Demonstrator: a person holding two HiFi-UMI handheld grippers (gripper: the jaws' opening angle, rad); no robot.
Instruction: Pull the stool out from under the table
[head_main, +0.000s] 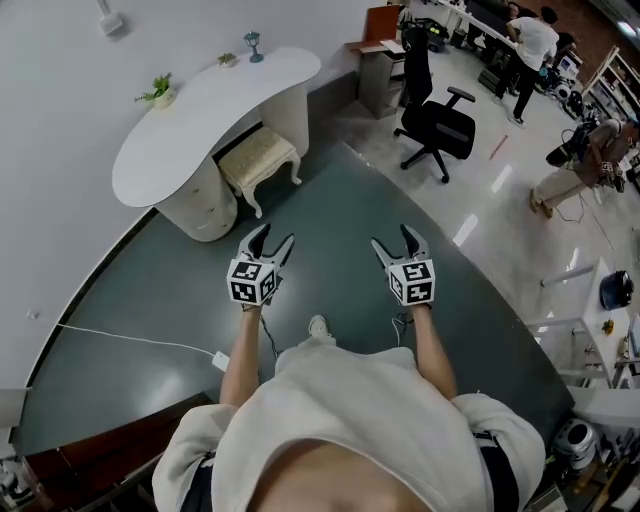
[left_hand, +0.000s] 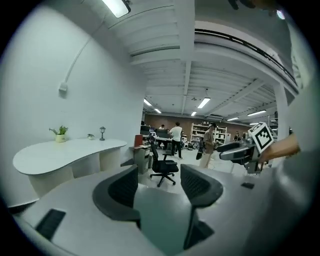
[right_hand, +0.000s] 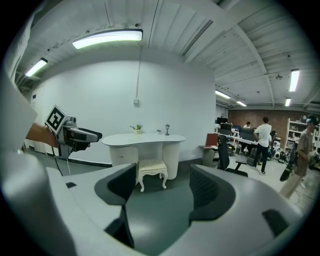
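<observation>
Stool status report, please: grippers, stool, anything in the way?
Left gripper open, empty; right gripper open, empty. Stool partly under table, untouched. Path unobstructed; office chair off right.

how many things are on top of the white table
3: a potted plant at the table's wide end, a small unclear item farther along, and a lamp near the narrow end. None seem hidden.

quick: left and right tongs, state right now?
Left tongs: open, empty.
Right tongs: open, empty; stool is ahead under the table, untouched.
</observation>
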